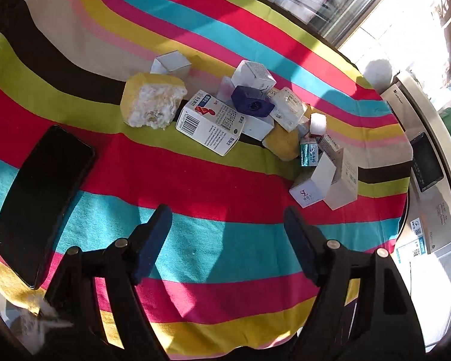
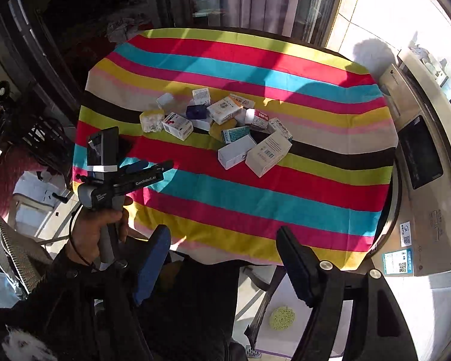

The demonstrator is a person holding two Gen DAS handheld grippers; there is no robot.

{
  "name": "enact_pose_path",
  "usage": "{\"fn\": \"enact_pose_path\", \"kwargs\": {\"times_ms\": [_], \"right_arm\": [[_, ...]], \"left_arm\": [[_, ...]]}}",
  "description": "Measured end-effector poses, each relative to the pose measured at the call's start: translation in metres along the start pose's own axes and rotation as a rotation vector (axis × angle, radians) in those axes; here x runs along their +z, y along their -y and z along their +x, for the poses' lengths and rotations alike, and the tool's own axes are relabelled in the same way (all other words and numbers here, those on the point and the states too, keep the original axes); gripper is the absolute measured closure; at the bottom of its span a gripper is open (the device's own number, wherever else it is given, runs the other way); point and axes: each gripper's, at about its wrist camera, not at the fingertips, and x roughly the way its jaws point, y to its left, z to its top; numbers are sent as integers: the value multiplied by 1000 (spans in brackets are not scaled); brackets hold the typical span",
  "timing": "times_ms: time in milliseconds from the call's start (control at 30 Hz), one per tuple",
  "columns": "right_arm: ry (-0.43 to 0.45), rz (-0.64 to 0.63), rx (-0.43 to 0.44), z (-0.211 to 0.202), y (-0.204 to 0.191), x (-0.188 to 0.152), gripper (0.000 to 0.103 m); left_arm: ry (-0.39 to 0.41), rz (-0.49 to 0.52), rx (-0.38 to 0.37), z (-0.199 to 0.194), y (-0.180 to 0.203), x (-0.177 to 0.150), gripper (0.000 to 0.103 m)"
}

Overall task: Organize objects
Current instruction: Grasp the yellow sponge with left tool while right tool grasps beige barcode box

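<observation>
**Cartons heaped mid-counter, both tools spread and empty**

Cartons lay jumbled at the middle of the striped counter (image 1: 213, 186), well ahead of the left tool (image 1: 225, 228) and far from the right tool (image 2: 222, 240); each tool's jaws stood wide apart, pinching nothing. The barcode carton (image 1: 210, 121) looked light, stiff-walled but crushable, best taken across its narrow faces. Two yellow sponges (image 1: 151, 99) would squash. Roughly a dozen small boxes, one dark blue piece (image 1: 251, 102), one phone (image 1: 42, 201).
</observation>
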Motion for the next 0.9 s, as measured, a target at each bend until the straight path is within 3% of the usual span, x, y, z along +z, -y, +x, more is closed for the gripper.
{"fn": "enact_pose_path", "kwargs": {"times_ms": [200,600,733,900], "right_arm": [[62,-75,59,-30,-35,8,29],[87,-52,65,-39,-23,17,29],[76,-37,84,-27,-17,22,29],[79,-14,139,21,13,20,24]], "left_arm": [[22,-13,50,6,-25,37,21],[6,111,153,33,-35,77,21],[-18,186,187,48,-36,87,21],[-42,304,224,70,-35,96,21]]}}
